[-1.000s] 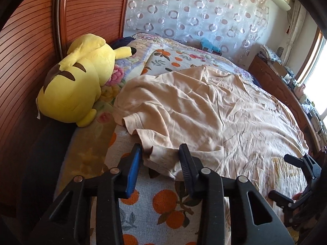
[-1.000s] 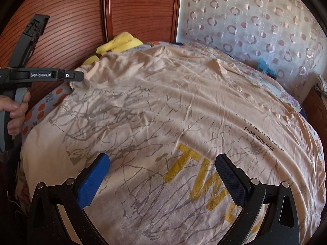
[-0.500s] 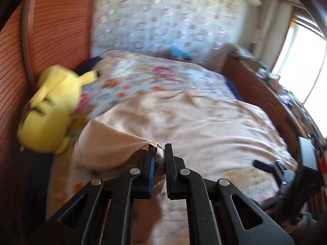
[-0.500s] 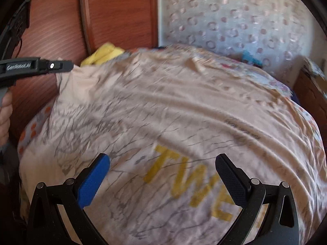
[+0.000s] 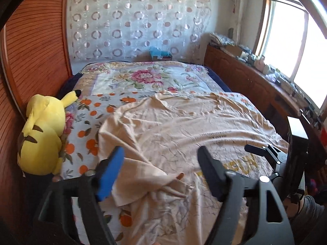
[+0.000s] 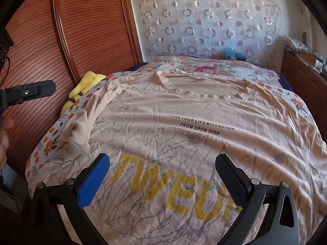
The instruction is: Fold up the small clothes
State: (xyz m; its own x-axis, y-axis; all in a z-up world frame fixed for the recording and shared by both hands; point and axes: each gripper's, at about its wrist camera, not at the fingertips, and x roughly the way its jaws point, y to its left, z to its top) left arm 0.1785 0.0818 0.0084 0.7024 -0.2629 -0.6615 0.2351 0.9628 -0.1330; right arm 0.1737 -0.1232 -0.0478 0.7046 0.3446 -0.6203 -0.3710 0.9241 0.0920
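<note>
One pale peach cotton T-shirt (image 6: pixel 200 122) lies face up across a bed covered by a white sheet printed with oranges and flowers (image 5: pixel 90 122). Its chest carries small black lettering reading "FROM UPON HIGH", large yellow capital letters below, and a grey pattern of bare branches. The ribbed neckline points toward the far end of the bed. The cloth is creased all over. In the left wrist view, the short sleeve (image 5: pixel 143 175) on that side is folded inward onto the body of the shirt and lies crumpled in a loose heap.

The left claw (image 5: pixel 159 173) hangs above that folded sleeve with its blue pad and black pad spread wide. Its jaws have just been opening, and nothing is between them; the sleeve lies free on the shirt beneath. In the right wrist view this claw shows only as a black finger at the left edge, with part of a person's hand below it.

The right claw (image 6: pixel 163 177) is also spread wide, above the yellow letters, pinching nothing; whether it touches the cloth I cannot tell.

A yellow plush toy with a black-tipped ear (image 5: pixel 43 134) lies on the bed's left edge against a reddish ribbed wooden panel (image 6: pixel 40 47), well apart from both claws
</note>
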